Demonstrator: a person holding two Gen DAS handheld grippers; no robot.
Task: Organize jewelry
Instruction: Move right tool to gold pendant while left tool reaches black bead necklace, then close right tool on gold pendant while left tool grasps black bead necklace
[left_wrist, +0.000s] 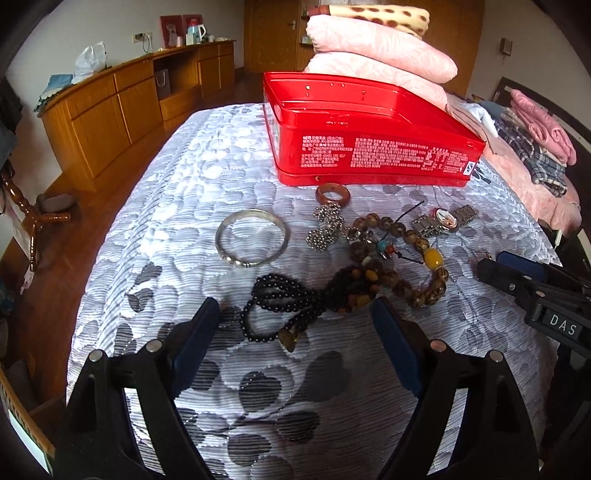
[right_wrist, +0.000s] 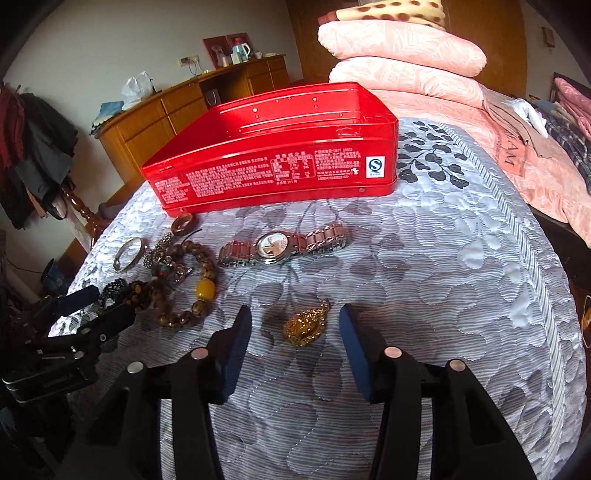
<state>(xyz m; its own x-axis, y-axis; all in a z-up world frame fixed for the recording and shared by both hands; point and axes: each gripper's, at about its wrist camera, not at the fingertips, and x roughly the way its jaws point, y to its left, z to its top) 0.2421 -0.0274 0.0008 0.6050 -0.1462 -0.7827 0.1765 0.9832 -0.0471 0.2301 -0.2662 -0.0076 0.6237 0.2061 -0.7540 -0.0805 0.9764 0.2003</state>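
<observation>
Now nothing is held: the left gripper (left_wrist: 295, 325) is spread wide over the black bead necklace (left_wrist: 275, 308), and the right gripper (right_wrist: 295, 332) gapes around the gold pendant (right_wrist: 306, 325) on the quilt (right_wrist: 424, 266). Collection looks barely begun, it is judged. Next, the pendant must be pinched and carried to the open red tin (right_wrist: 273, 162).

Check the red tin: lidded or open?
Open: the red tin has no lid on, and its inner walls are visible; the contents cannot be told.
</observation>
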